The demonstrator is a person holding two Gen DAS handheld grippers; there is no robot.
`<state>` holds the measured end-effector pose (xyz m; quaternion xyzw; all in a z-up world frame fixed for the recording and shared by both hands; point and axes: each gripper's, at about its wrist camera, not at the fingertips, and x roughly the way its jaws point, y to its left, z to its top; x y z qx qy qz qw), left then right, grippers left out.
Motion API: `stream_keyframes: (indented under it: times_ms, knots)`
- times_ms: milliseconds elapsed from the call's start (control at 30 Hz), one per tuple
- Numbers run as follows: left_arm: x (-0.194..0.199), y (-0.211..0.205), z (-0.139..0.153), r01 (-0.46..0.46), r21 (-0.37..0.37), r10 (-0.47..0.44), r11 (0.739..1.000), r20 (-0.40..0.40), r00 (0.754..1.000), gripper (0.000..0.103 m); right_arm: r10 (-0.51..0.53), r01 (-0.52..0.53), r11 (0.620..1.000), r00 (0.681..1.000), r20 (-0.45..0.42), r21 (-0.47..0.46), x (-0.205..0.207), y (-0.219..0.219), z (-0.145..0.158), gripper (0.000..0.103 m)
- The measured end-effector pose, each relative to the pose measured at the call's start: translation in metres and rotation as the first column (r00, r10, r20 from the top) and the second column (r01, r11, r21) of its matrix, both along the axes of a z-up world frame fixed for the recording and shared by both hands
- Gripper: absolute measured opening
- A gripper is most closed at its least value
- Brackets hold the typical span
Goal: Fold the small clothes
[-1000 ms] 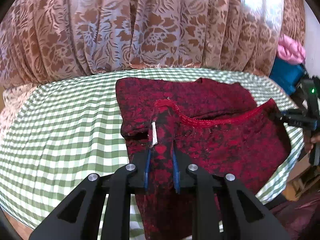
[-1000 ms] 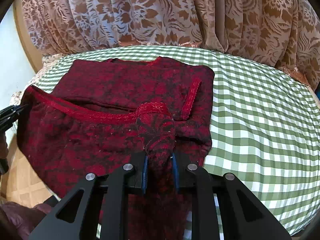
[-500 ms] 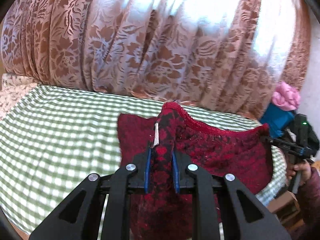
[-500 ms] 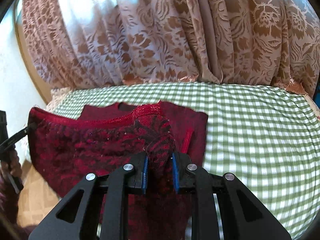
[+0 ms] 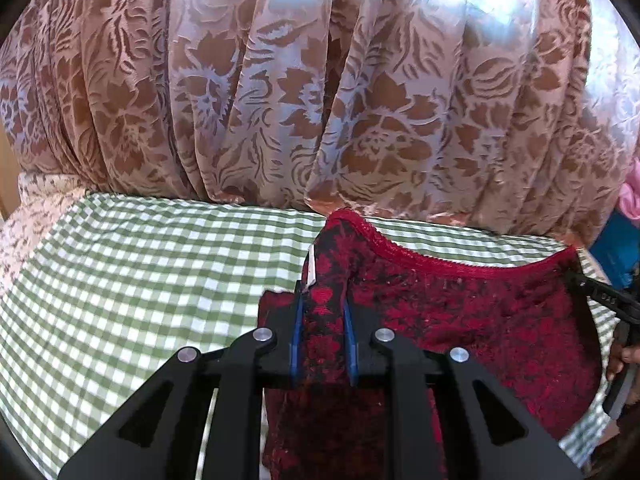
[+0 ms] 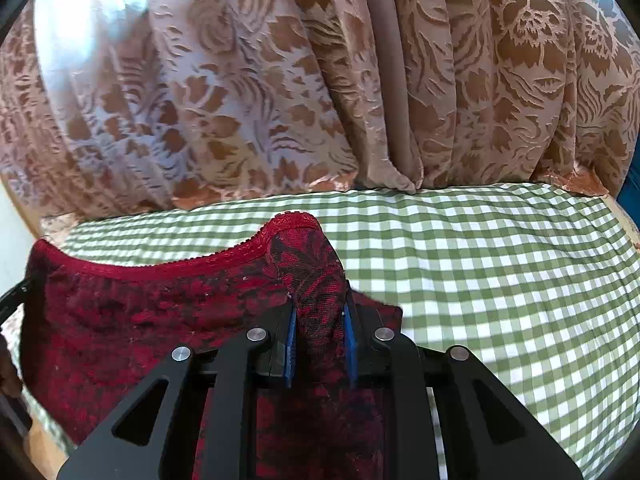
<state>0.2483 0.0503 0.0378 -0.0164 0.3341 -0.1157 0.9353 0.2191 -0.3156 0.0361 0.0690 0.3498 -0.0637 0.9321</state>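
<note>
Behind, floral curtain (image 5: pixel 320 100), checked cloth (image 5: pixel 140 272)

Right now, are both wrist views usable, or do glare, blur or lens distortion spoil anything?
Left wrist view: backlit curtain blows out white near the top, the checked cloth bows with the fisheye, the garment is sharp. Right wrist view: glare at the curtain's upper left, slight softness there, the garment clear.

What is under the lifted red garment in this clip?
Under the red garment lies the green checked cloth, bare to the side. Both grippers, left and right, pinch its edge; whatever lies beneath the hanging fabric is covered.
</note>
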Motion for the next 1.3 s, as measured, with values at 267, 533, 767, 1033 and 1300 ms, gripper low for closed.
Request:
stream_keyframes:
  times_ms: [267, 533, 767, 1033, 1300]
  knots:
    - [0.054, -0.011, -0.031, -0.059, 0.041, 0.062, 0.997, -0.07, 0.996, 0.016, -0.059, 0.055, 0.996, 0.996, -0.07, -0.066, 0.048, -0.007, -0.034, 0.018]
    - [0.096, -0.021, -0.084, -0.082, 0.136, 0.108, 0.987, -0.196, 0.975, 0.02, -0.079, 0.062, 0.993, 0.98, -0.185, -0.096, 0.079, -0.015, -0.079, 0.018]
    - [0.079, -0.004, -0.064, -0.1, 0.086, 0.113, 0.991, -0.161, 0.98, 0.059, -0.063, 0.057, 0.998, 0.984, -0.169, -0.037, 0.06, -0.024, -0.072, 0.053]
    - [-0.002, 0.076, -0.073, -0.131, -0.181, 0.085, 0.975, -0.238, 0.967, 0.069, 0.072, -0.041, 0.972, 0.989, -0.13, 0.23, -0.038, -0.063, -0.068, 0.063]
    - [-0.078, 0.1, -0.104, -0.111, -0.366, -0.001, 0.924, -0.294, 0.956, 0.068, 0.143, -0.087, 0.924, 0.981, -0.127, 0.372, -0.142, -0.056, -0.09, 0.063]
